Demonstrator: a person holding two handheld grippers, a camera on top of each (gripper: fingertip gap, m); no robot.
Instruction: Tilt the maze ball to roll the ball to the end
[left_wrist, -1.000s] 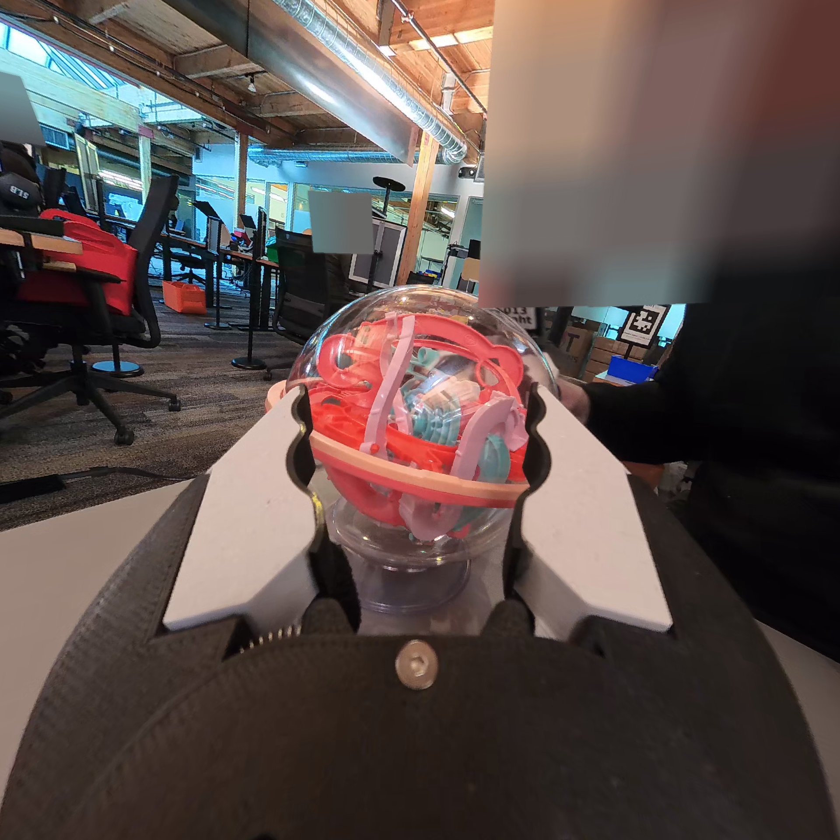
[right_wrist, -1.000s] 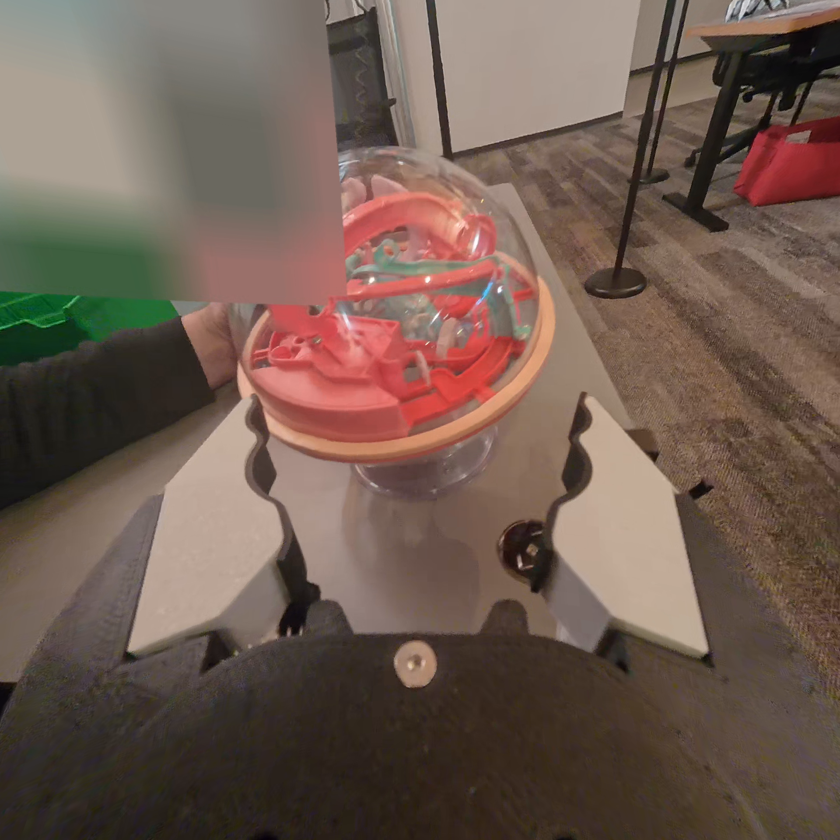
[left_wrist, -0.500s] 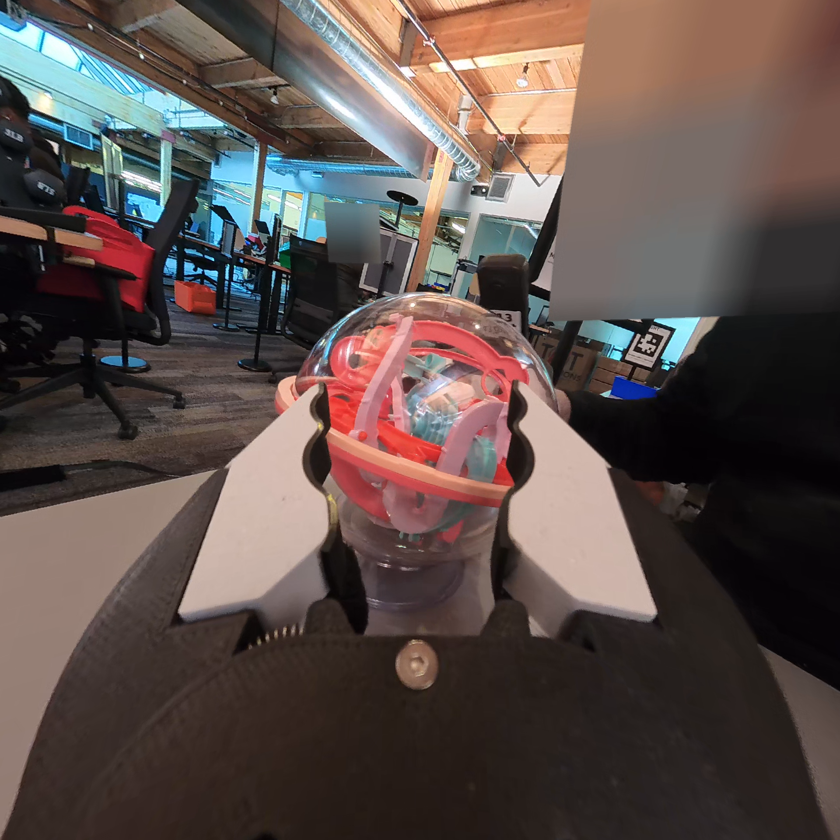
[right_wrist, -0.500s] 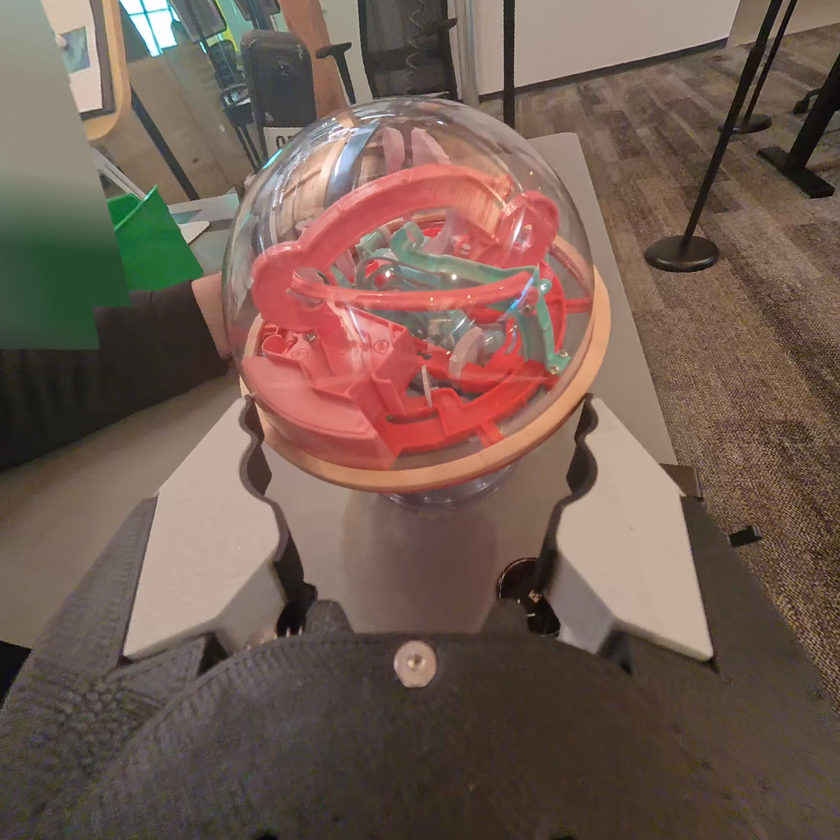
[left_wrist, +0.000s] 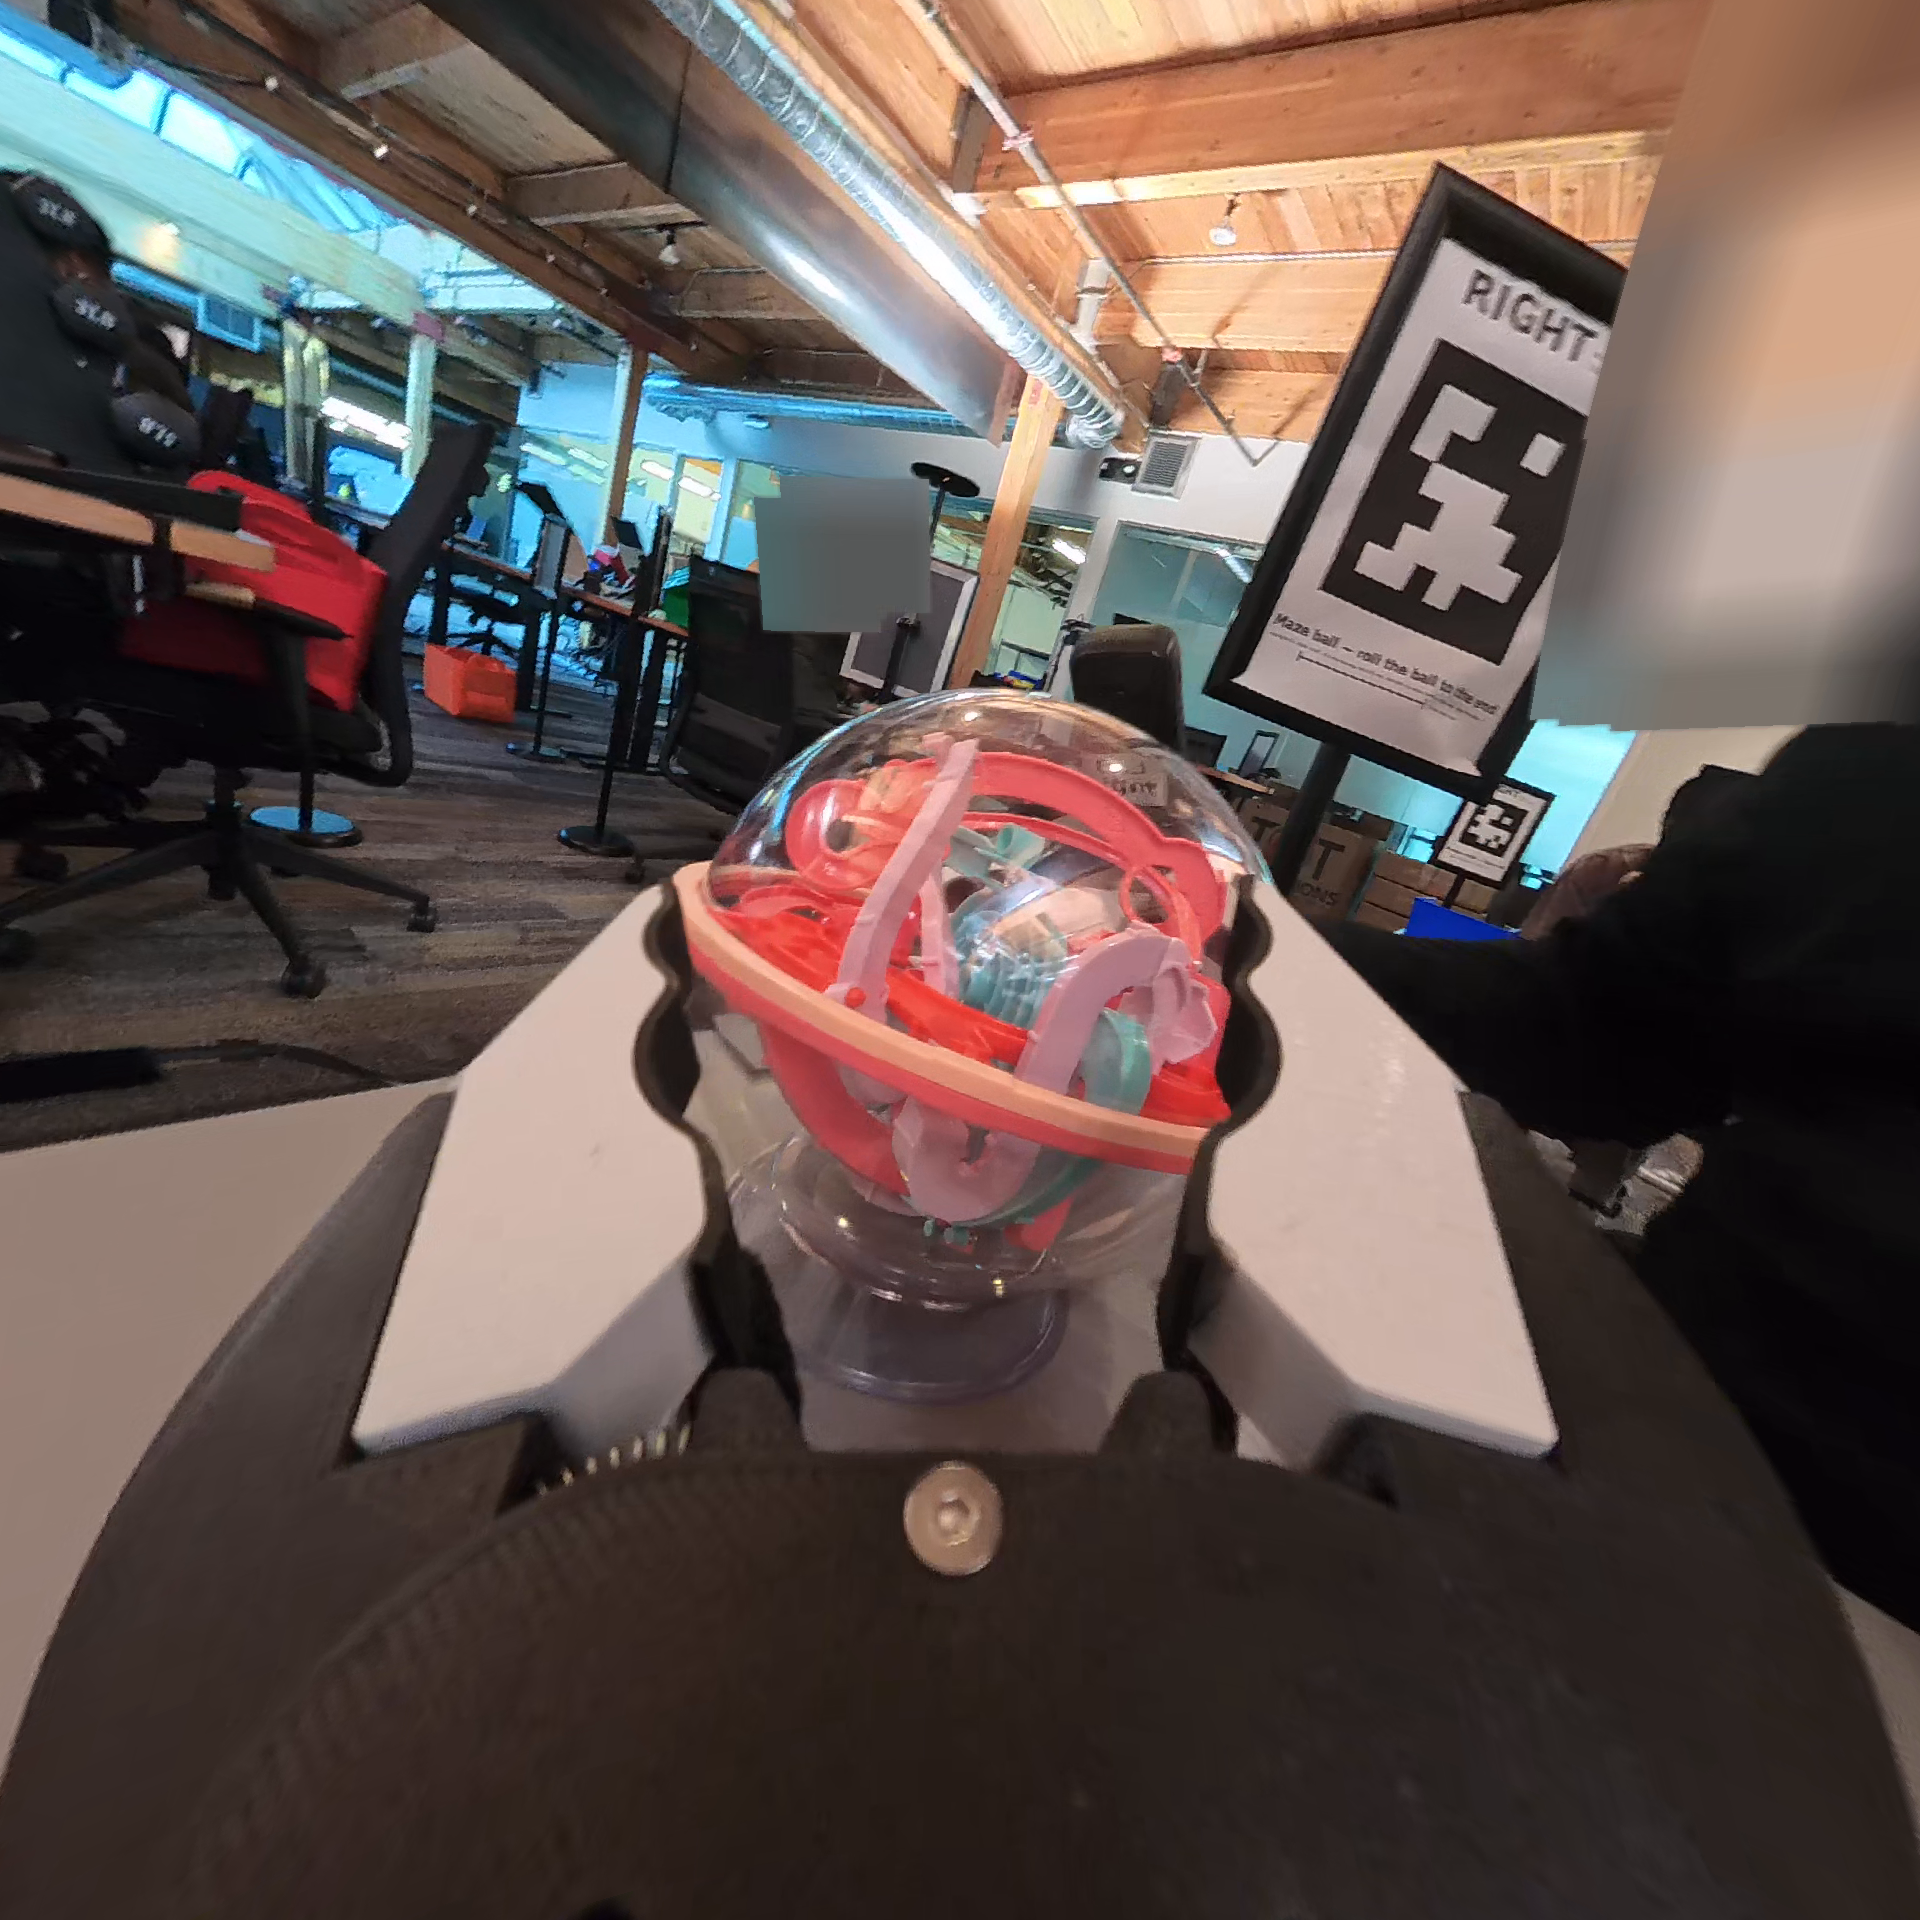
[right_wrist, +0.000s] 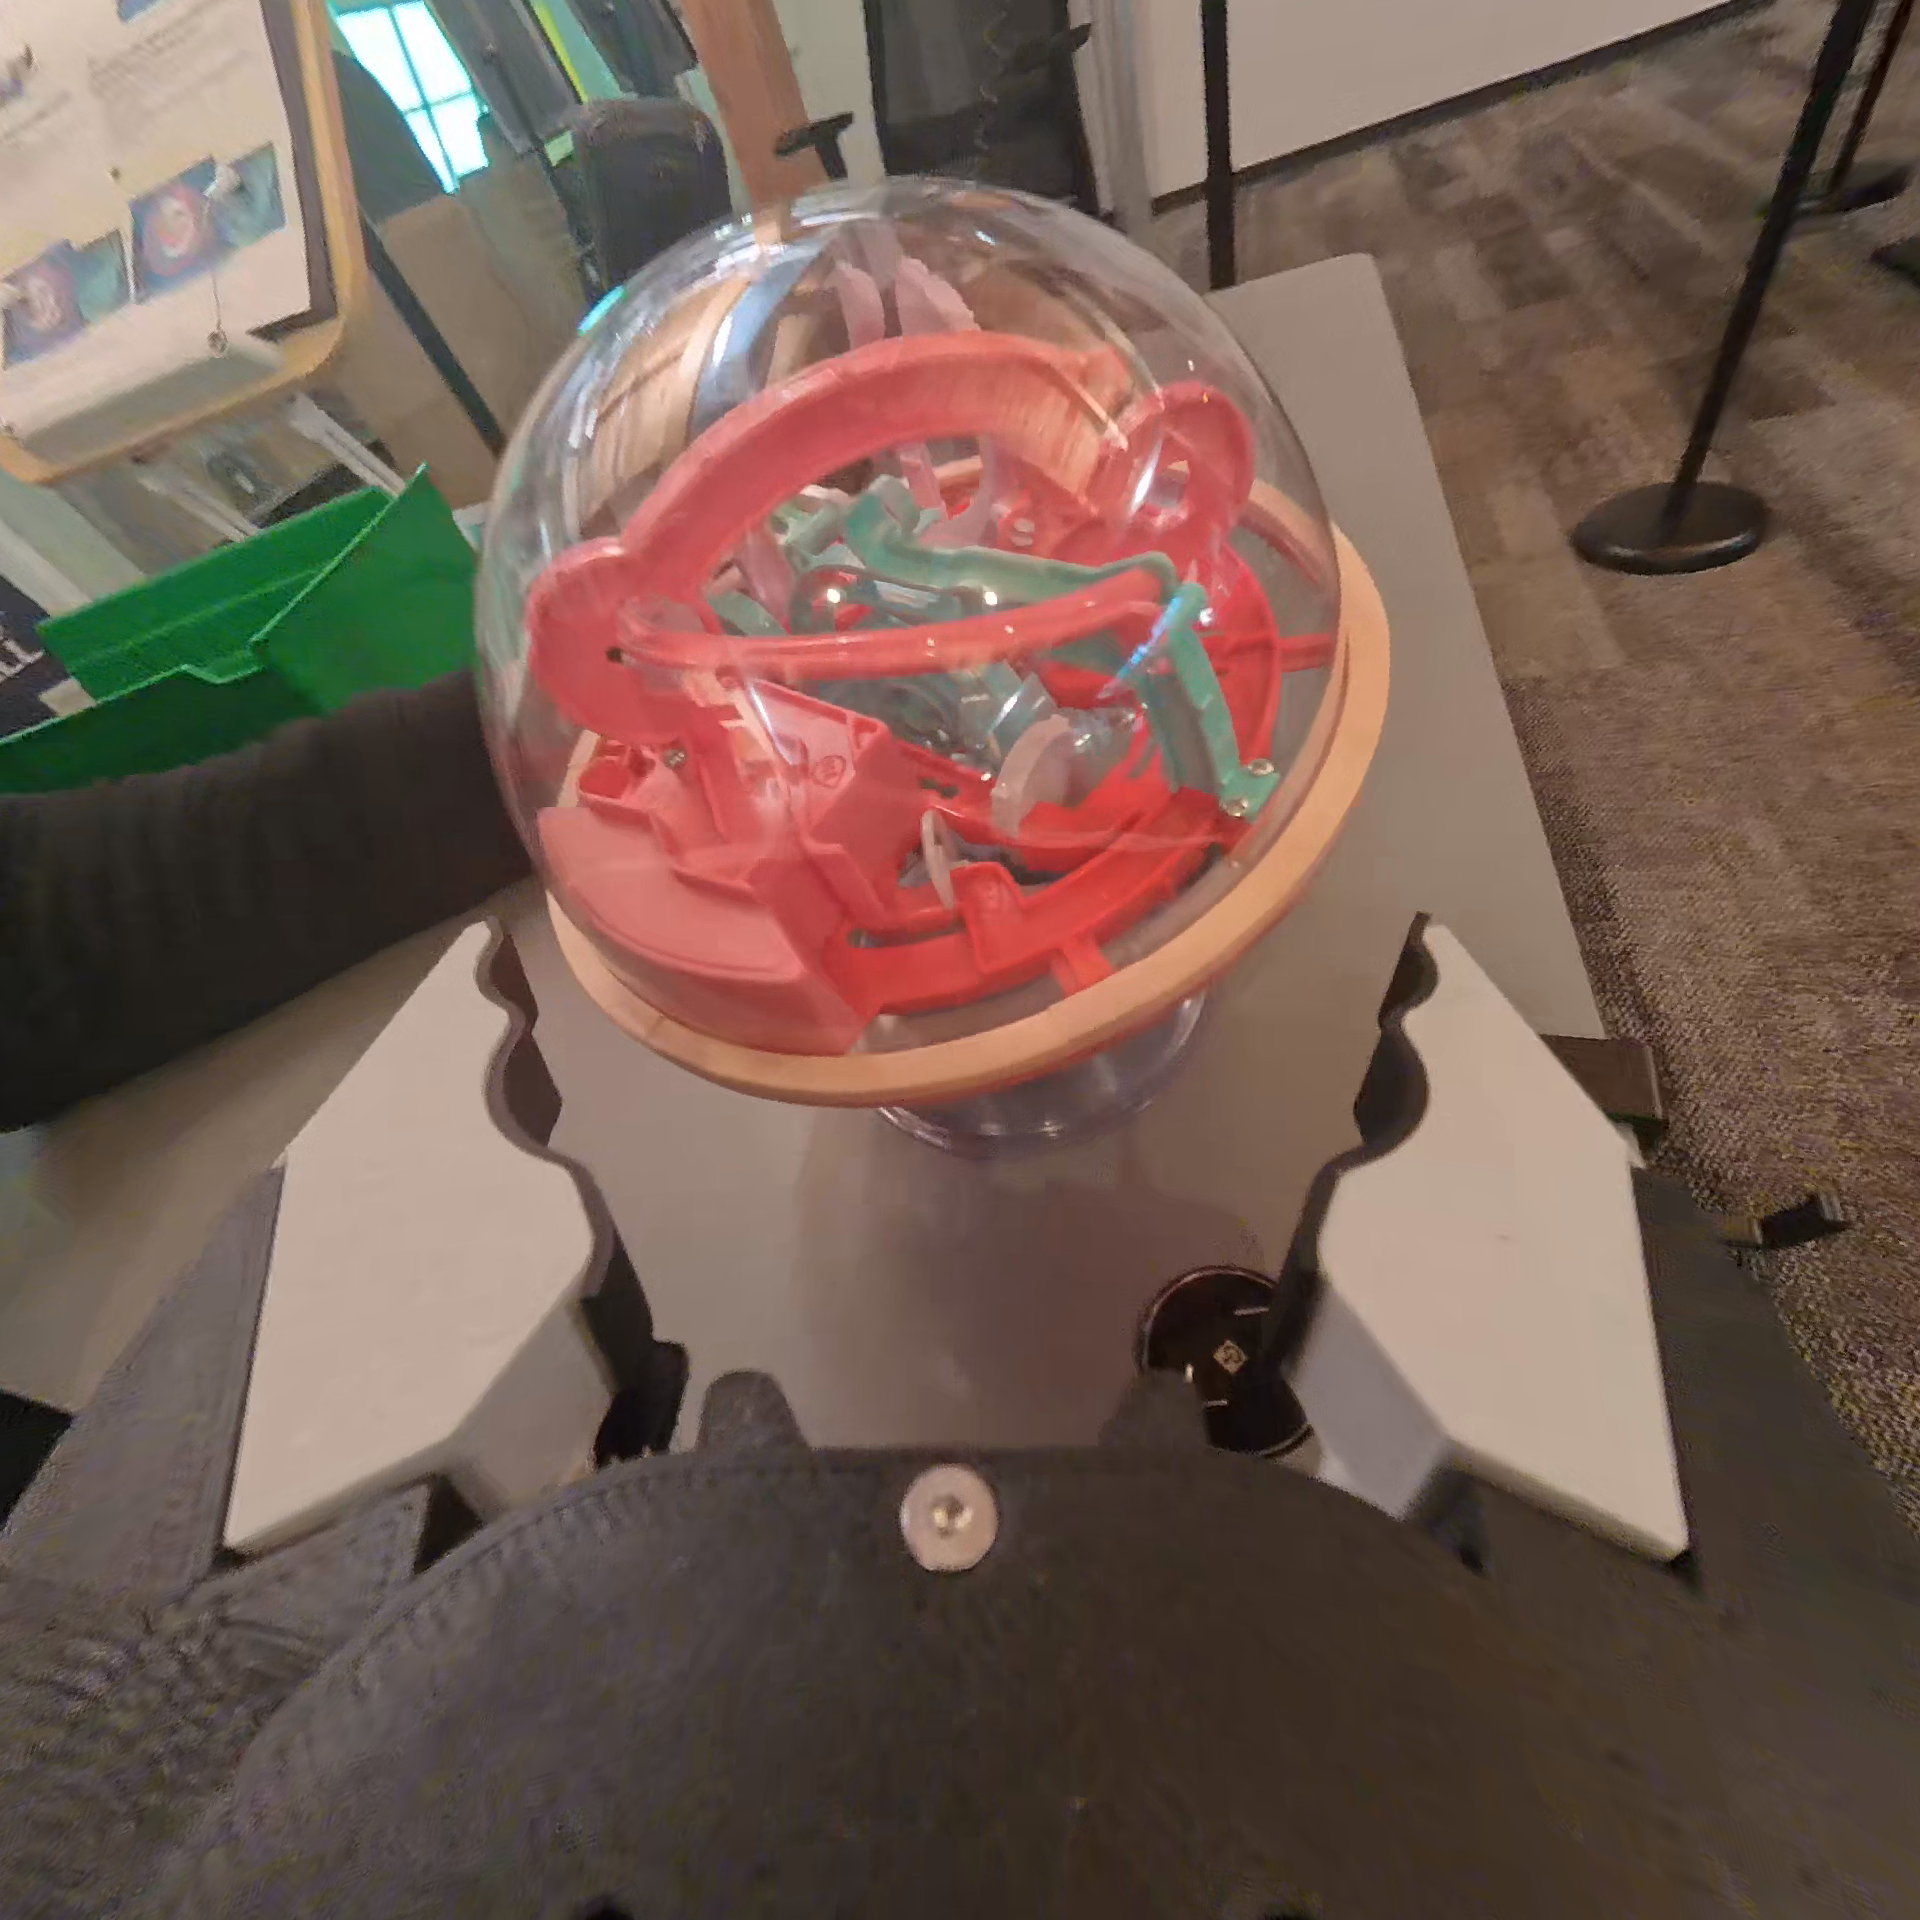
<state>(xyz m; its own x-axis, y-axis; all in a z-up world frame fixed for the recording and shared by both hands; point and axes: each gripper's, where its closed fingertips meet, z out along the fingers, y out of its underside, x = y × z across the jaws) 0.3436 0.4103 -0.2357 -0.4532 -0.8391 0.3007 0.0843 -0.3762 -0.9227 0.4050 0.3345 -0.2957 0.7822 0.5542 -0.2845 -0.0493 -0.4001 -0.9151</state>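
**Maze ball clamped by left gripper, tilted on clear stand; right gripper apart**

Left wrist view: maze ball (left_wrist: 966, 966) at frame centre, clear sphere with red, pink and teal tracks inside, peach equator band slanting down toward the right of the frame. Left gripper (left_wrist: 956, 997) clamped on the sphere: white fingers (left_wrist: 561, 1143) pressed against both sides at the band, black wavy pads following the curve. Clear stand (left_wrist: 935, 1340) under the sphere, resting on the grey table (left_wrist: 156, 1299). Small rolling ball not identifiable among the tracks. Dark sleeve (left_wrist: 1662, 997) entering from the right edge, reaching behind the sphere. Framed marker sign (left_wrist: 1423, 499) on a post at upper right. Office chair (left_wrist: 281, 727) with a red bag (left_wrist: 301, 592) at far left, on carpet.

Right wrist view: maze ball (right_wrist: 914, 644) in the upper centre, band tipped low toward the lower left of the frame. Right gripper (right_wrist: 956, 1049) with fingers (right_wrist: 416, 1278) spread wide, just short of the sphere, no visible contact; tips flank the space under the band. Clear stand (right_wrist: 997, 1117) partly visible beneath. Round dark grommet (right_wrist: 1216, 1361) in the table (right_wrist: 1455, 831) beside the right-hand finger. Dark sleeve (right_wrist: 208, 873) at the left edge, ending behind the sphere. Green bin (right_wrist: 260, 623) behind it. Black stanchion base (right_wrist: 1673, 530) on the carpet at upper right.
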